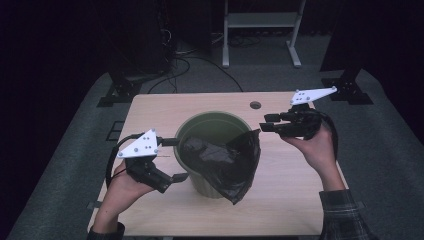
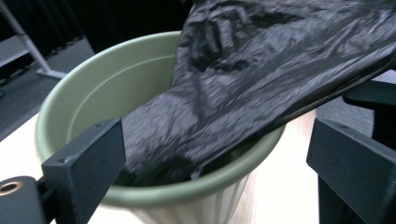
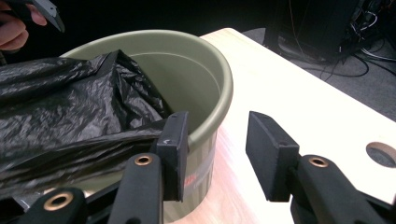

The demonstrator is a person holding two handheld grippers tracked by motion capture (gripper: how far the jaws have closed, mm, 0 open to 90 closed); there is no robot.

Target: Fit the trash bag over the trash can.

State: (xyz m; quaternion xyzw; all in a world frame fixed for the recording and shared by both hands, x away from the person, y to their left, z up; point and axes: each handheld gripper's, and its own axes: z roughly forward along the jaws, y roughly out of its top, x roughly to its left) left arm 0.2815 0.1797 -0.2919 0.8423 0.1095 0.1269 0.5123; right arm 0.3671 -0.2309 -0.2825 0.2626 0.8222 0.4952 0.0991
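An olive-green bin stands in the middle of the wooden table. A crumpled black plastic bag lies partly inside it and hangs over its front right rim. My left gripper sits at the bin's left side, open wide, one jaw close to the rim. In the left gripper view the bag drapes across the bin beyond the open left gripper. My right gripper hovers at the bag's upper right corner. In its own view the right gripper is open, the bag's edge beside one jaw, nothing between the pads.
A round hole is cut in the table near its far edge. Behind the table stand a white frame, black stand feet and cables on grey floor. Bare tabletop lies right of the bin.
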